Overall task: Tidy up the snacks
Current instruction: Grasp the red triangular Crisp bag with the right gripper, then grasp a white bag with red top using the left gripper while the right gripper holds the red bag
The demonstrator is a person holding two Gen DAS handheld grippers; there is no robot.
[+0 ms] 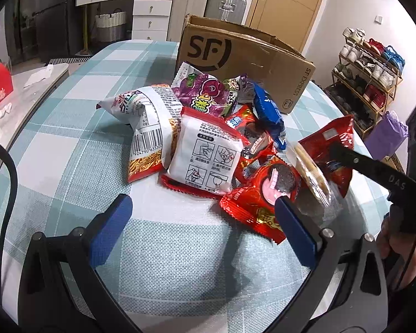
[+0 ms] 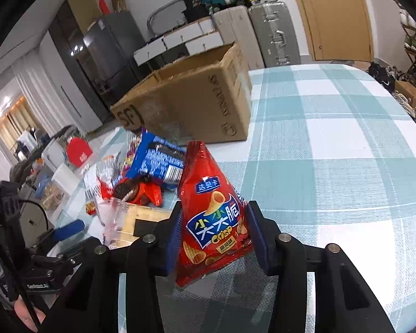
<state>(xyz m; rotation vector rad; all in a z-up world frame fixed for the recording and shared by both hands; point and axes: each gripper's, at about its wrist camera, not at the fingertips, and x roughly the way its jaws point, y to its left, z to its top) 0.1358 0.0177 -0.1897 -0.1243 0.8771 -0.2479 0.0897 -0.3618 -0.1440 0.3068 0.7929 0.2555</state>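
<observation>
- Red foil catches the eye first: the red crisp bag point(image 2: 213, 222) stands point-up between the blue pads of the right gripper point(image 2: 214, 236), both pads pressed against its sides, so the jaws are narrowed onto the bag and hold it.
- From the left wrist view this same bag point(image 1: 330, 149) sits at the right edge of the snack pile, with the dark finger of the right gripper point(image 1: 334, 149) across it.
- Left gripper point(image 1: 202, 216) has its blue pads spread wide, nothing between them but bare checked tablecloth point(image 1: 163, 249); its right pad sits just beside a red cookie packet point(image 1: 260, 194).
- Snack pile lies on the cloth in front of the cardboard box point(image 1: 235, 63): a white-and-red noodle packet point(image 1: 208, 155), a striped snack bag point(image 1: 149, 130) with a barcode, a purple sweet bag point(image 1: 205, 91), a blue cookie packet point(image 1: 269, 111) and a clear sleeve of round biscuits point(image 1: 310, 172).
- Cardboard box stands open-topped behind the pile, touching or nearly touching the rearmost packets; which, I cannot tell.
</observation>
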